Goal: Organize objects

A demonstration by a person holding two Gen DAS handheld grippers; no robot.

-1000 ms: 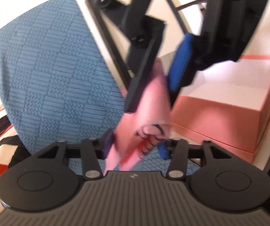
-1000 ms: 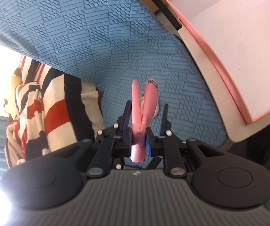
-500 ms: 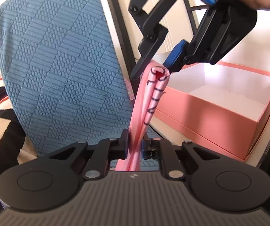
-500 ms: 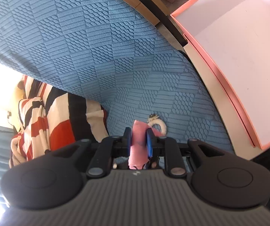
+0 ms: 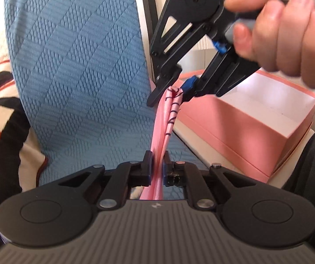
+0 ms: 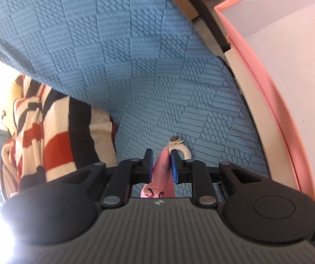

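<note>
Stretching between two grippers, a pink ribbon (image 5: 165,123) hangs taut over a blue textured cushion (image 5: 80,70). The left gripper (image 5: 156,165) clamps its near end, the right gripper (image 5: 170,92) pinches the far end, beside an open pink box (image 5: 245,129).

Surface below my tongs: blue textured quilted cover (image 6: 135,55).
On it lie a small cream ring-shaped trinket (image 6: 185,150) and a red-black-cream striped cloth (image 6: 47,132).
</note>
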